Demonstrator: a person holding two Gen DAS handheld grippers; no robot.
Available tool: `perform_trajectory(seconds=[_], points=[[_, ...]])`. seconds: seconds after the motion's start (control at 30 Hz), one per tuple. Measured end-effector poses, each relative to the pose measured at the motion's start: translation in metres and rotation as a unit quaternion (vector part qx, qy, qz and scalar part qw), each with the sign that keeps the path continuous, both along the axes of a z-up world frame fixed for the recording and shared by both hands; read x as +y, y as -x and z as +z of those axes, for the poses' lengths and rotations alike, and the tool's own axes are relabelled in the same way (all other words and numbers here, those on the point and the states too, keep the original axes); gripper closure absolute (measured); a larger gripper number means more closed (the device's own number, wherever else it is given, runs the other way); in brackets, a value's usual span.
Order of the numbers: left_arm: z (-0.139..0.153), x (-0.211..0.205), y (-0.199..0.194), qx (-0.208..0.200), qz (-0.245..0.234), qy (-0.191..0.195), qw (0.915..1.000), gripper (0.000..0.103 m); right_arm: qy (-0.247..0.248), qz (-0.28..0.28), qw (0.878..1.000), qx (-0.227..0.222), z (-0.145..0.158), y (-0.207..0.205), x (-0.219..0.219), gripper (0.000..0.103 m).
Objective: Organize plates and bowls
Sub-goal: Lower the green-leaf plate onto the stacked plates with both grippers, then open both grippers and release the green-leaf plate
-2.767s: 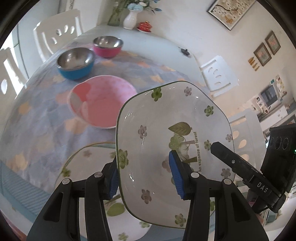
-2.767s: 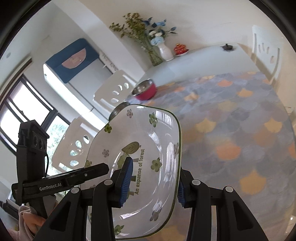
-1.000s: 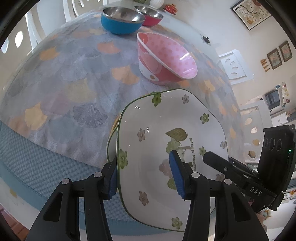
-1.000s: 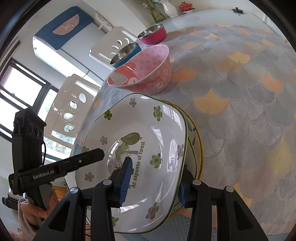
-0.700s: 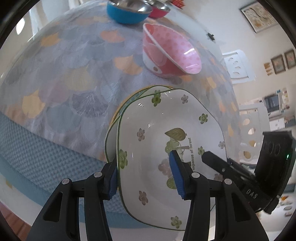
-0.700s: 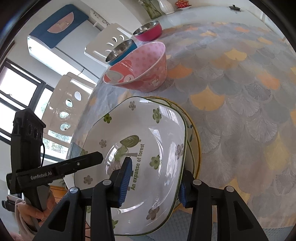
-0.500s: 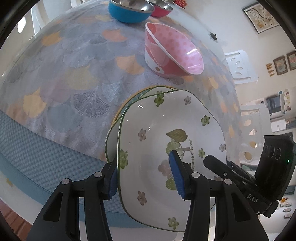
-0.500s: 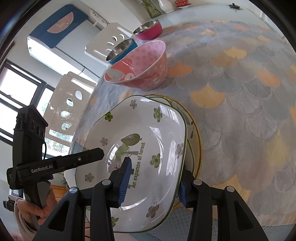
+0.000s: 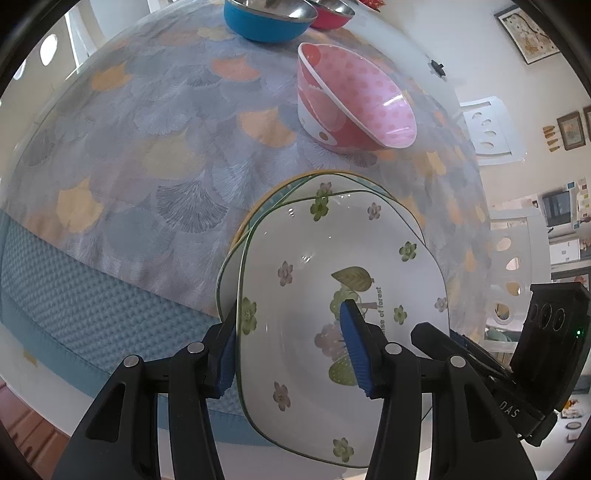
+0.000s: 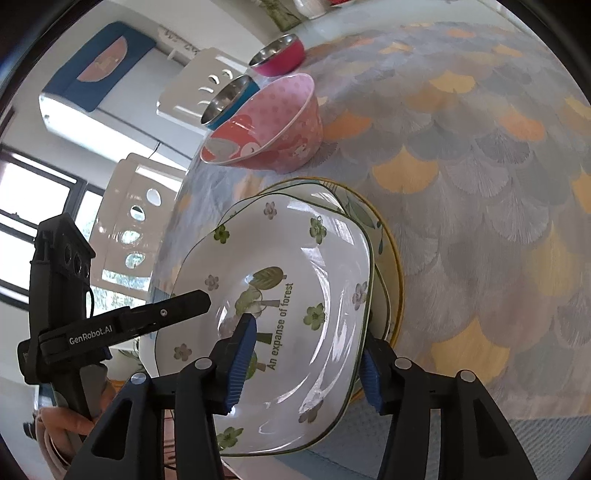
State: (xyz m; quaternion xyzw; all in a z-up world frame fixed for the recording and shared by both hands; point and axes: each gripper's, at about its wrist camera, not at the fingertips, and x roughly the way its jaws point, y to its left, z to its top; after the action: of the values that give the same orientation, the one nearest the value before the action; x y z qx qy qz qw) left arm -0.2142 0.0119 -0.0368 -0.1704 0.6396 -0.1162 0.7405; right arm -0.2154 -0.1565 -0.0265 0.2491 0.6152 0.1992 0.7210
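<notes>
A white square plate with green flowers [image 9: 314, 258] [image 10: 306, 258] is held by both grippers. My left gripper [image 9: 291, 350] is shut on its left rim. My right gripper [image 10: 306, 354] is shut on its right rim. The plate sits low over a stack of plates with a yellow-rimmed one [image 9: 258, 206] [image 10: 395, 280] at the table's near edge. I cannot tell if it touches the stack. A pink dotted bowl [image 9: 354, 107] [image 10: 269, 125] stands just beyond. A blue steel bowl [image 9: 266, 18] [image 10: 229, 99] and a red steel bowl [image 9: 332, 14] [image 10: 280, 55] stand farther back.
The round table [image 9: 147, 147] [image 10: 498, 166] has a scale-patterned cloth and a teal edge mat [image 9: 74, 295]. White chairs [image 9: 487, 125] [image 10: 207, 88] stand around it. A vase [image 10: 310, 7] stands at the far side.
Both grippers have lowered the flowered plate from above the table down onto the plate stack at the near edge. Both stay shut on it.
</notes>
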Motion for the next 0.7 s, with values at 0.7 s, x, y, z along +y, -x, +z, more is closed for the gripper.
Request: perform_trajectory(seconds=[0.7], points=[[0.027,0.013,-0.010,-0.014,0.006,-0.047,0.9988,0.051,0.089,0.010,0.996,0.010,0.025,-0.003,0.004,0.041]])
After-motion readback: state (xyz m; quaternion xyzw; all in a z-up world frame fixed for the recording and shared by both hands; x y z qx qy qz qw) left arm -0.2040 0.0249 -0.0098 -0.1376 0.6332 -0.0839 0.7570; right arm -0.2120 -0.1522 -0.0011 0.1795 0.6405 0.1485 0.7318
